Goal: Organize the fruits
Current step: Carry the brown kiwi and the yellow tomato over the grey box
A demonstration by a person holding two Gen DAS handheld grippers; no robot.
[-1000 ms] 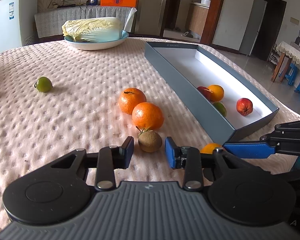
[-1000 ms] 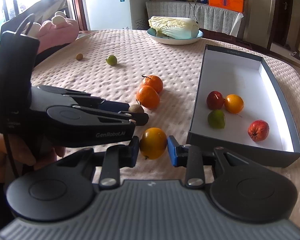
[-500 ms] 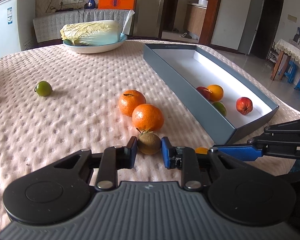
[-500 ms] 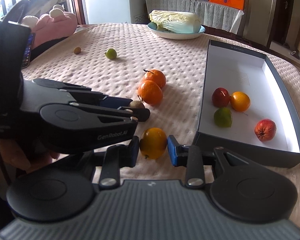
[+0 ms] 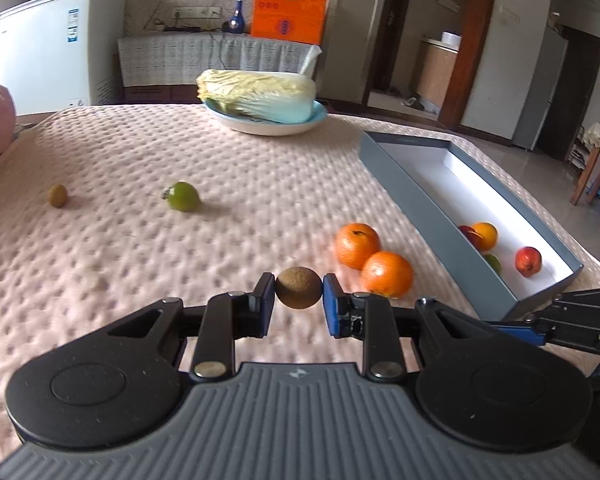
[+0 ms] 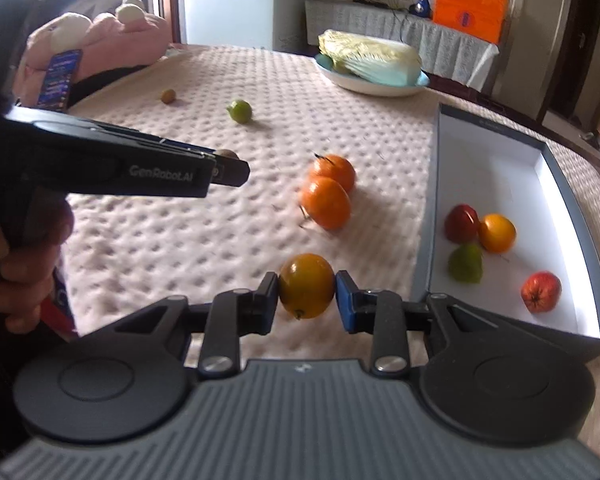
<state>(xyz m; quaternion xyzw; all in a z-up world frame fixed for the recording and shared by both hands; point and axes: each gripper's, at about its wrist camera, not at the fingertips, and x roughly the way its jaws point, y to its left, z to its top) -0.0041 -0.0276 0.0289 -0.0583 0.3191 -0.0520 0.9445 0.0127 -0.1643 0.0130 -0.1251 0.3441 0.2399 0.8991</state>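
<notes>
Box [image 6: 428,208] with four fruits; left claw [image 5: 299,304] clamping kiwi [image 5: 299,287], right claw [image 6: 307,300] orange [image 6: 307,285].

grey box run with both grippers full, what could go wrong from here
1. The left gripper pinches the round brown fruit only at its sides; a jolt could roll it out.
2. The right gripper holds the yellow-orange fruit below the rim of the grey box; it may hit the wall unless lifted.
3. The two oranges lie between the left gripper and the box and could be knocked.
</notes>
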